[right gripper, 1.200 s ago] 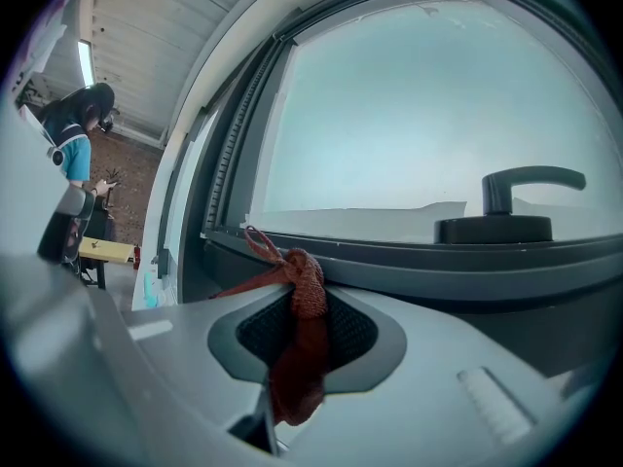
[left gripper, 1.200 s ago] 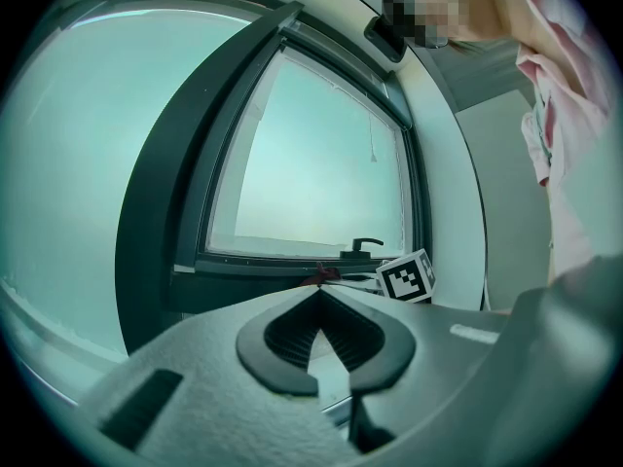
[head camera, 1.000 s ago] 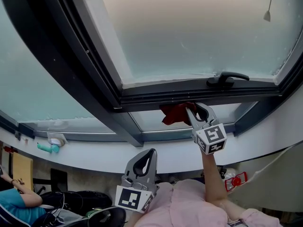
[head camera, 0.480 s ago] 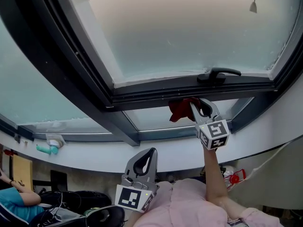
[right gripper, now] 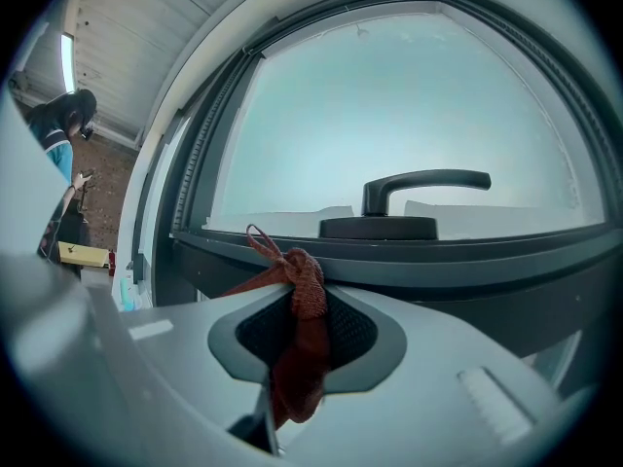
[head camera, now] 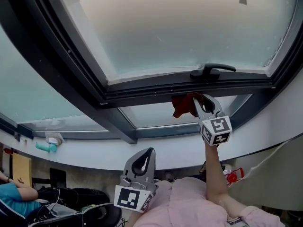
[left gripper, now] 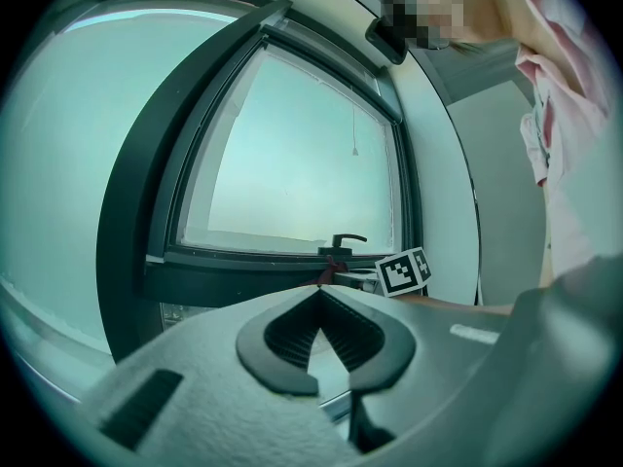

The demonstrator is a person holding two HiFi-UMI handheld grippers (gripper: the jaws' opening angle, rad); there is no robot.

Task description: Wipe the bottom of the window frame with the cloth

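You had slid the right gripper [head camera: 198,100] rightward along the window frame's bottom rail [head camera: 142,94], jaws clamped on the red cloth [head camera: 182,106] to rub it; the left gripper [head camera: 148,152] idled low, jaws together, empty.

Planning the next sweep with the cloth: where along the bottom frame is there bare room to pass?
Left of the cloth in the right gripper, the bottom rail runs bare to the left corner. Right of it is crowded: the window handle sits just above the rail, with only a short bare stretch beyond it.
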